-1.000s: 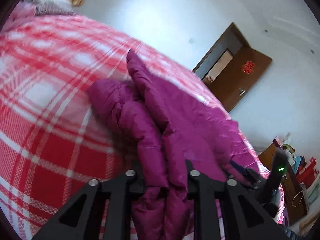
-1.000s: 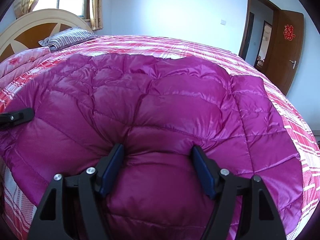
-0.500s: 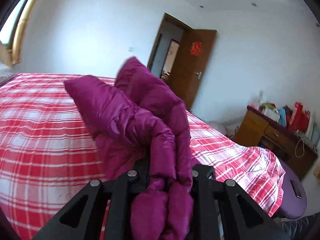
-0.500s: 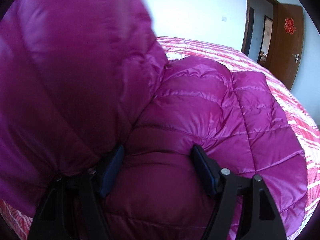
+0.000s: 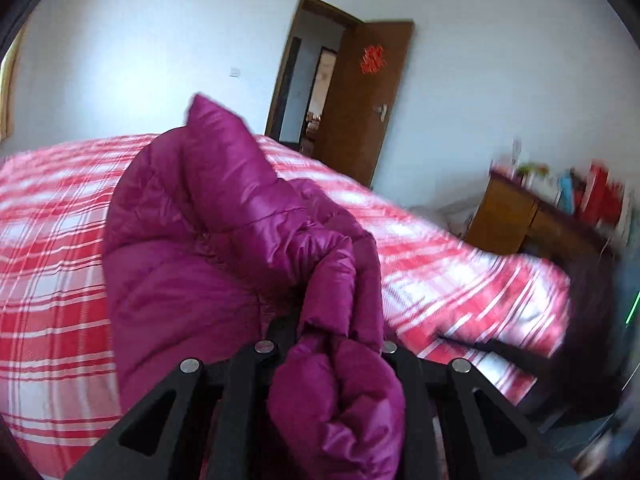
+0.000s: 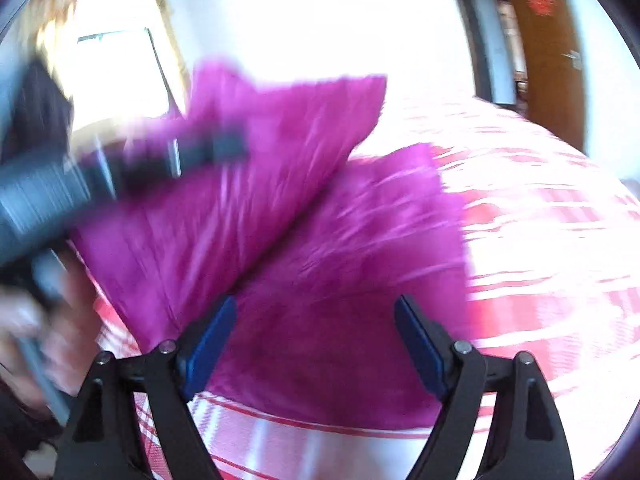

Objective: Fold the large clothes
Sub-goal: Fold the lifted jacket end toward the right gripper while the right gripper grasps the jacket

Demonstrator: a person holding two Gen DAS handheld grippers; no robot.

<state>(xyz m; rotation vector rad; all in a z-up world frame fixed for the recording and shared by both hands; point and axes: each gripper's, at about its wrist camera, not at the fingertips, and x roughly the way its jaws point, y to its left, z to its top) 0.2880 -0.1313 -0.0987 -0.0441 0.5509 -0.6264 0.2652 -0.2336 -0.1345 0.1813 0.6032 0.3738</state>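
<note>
Magenta quilted fabric is bunched tight in the left gripper (image 5: 326, 346), whose jaws are clamped together on a gathered fold of the puffy down coat (image 5: 224, 240). From that pinch the coat rises in a thick, glossy hump ahead of the gripper, with one pointed corner sticking up against the white wall (image 5: 140, 40). Below and around it lies the bed (image 5: 52, 240), covered in a red-and-white plaid sheet. Beyond the bed's far edge a brown wooden door (image 5: 366, 100) stands open, with a red paper ornament (image 5: 372, 60) on it. To the right, blurred, a wooden cabinet (image 5: 516, 216) carries a row of colourful items.

The right gripper (image 6: 316, 344) has its blue-padded fingers (image 6: 208, 344) spread wide and its jaws are opening; the coat (image 6: 340, 260) shows between them, but the pads do not press on it. In this smeared view the lower part of the coat lies flat on the plaid bed (image 6: 540, 220), while an upper flap is lifted at a slant toward the left. There the left gripper (image 6: 192, 152) appears as a dark blur at the flap's edge, with a person's hand (image 6: 36, 320) on its handle at the lower left. A bright window (image 6: 116, 76) sits behind, and the door (image 6: 548, 40) is at the upper right.
</note>
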